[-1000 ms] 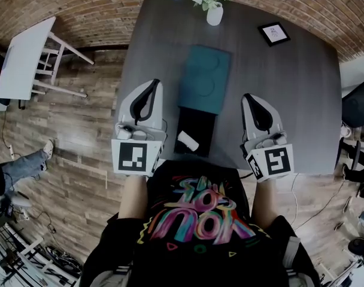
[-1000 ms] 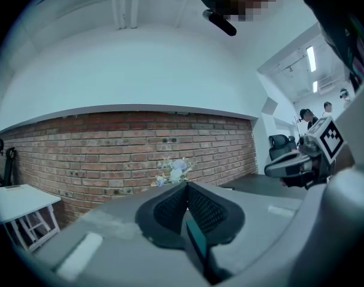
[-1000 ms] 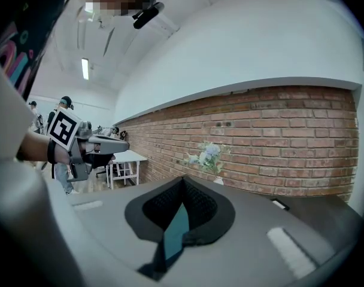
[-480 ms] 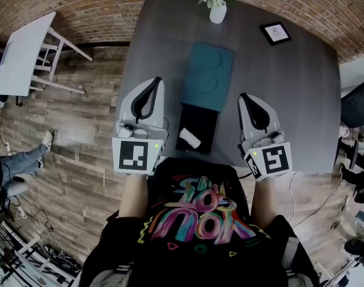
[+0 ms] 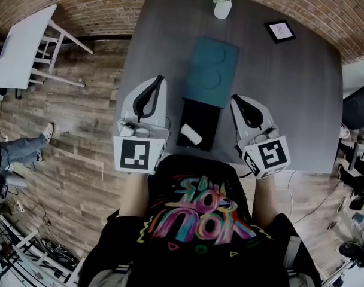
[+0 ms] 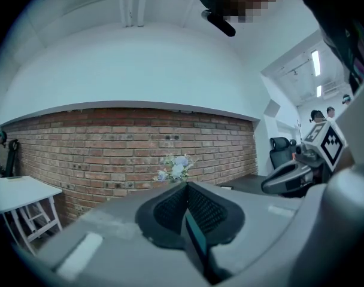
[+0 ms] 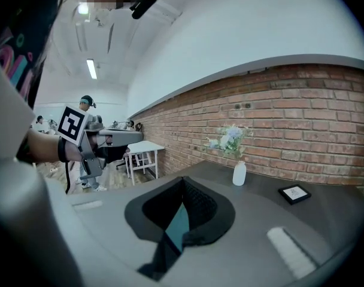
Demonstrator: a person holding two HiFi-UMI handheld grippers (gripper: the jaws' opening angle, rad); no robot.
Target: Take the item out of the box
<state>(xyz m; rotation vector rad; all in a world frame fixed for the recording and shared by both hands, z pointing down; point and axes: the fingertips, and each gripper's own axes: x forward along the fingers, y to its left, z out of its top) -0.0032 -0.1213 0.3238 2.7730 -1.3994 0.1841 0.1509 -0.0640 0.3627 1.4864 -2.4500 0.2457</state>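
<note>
The left gripper hovered left of the box, jaws clenched on nothing. The white item lay in the box's open black tray, below the teal lid. The right gripper hung at the right, likewise closed and empty.

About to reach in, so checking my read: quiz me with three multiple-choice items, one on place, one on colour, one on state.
1. Where does the white item lie? A in the black tray; B on the cover; C in a drawer.
2. The cover's colour? A red; B teal; C yellow.
3. The right gripper's jaws? A wide apart; B shut on the item; C shut, empty.
Answers: 1A, it lies in the open tray; 2B, the head view shows teal; 3C, its pads meet with nothing between.
</note>
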